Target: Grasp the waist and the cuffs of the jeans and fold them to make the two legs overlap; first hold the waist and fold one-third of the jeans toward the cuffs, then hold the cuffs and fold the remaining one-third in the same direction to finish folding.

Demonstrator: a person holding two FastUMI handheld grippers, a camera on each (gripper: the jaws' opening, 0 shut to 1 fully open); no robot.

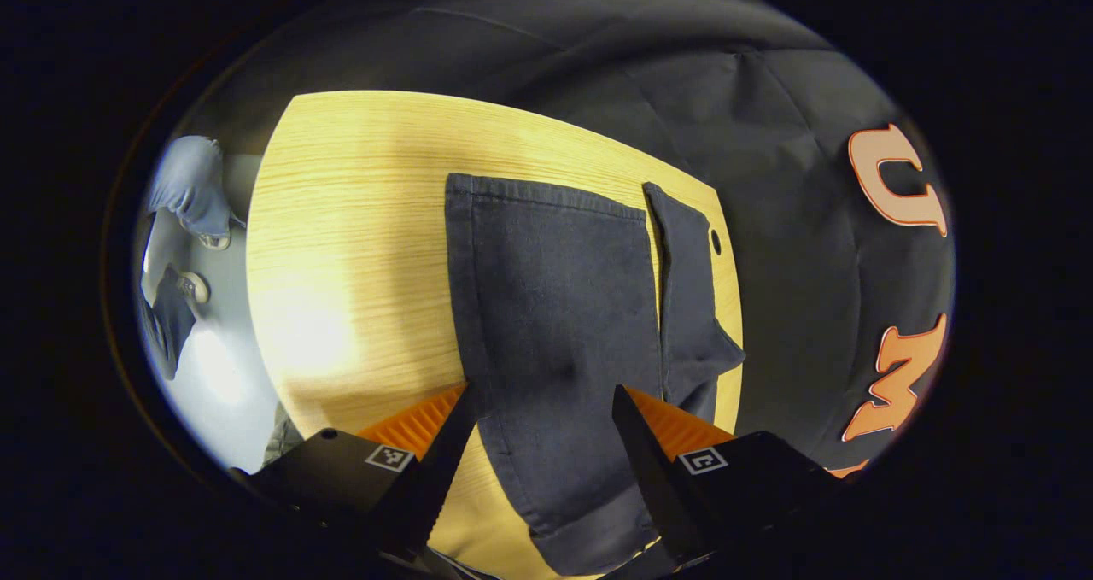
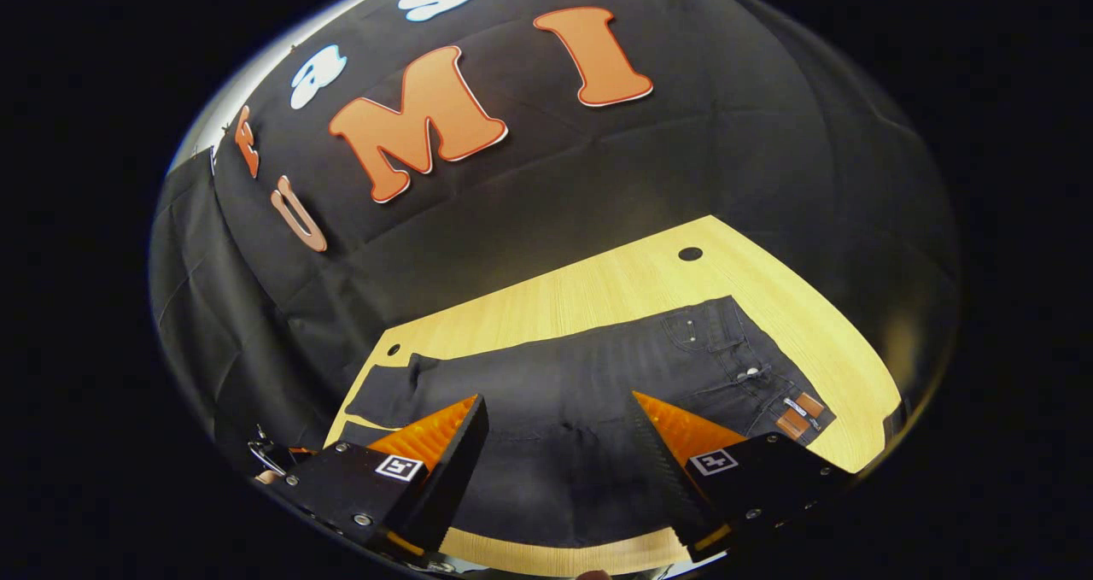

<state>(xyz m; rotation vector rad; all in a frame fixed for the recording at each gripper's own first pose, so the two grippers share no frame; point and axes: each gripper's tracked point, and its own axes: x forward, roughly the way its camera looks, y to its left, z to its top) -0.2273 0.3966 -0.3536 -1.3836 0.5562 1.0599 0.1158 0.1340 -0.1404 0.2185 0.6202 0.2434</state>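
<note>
Dark denim jeans (image 2: 589, 409) spread flat on the pale wooden table (image 1: 359, 247), both grippers poised above them with nothing held.

The jeans take up most of the tabletop, which has the black cloth wall (image 2: 546, 204) at its far edge. In the right gripper view the waist, with its button and leather patch, lies to the right. The likely trouble, I'd say, is a pinch that catches only the top layer, so a leg drags and the legs overlap crooked. The left gripper (image 1: 542, 401) stands wide open over a leg, apparently not touching it. The right gripper (image 2: 559, 409) is equally wide, hovering over the near edge, empty.
</note>
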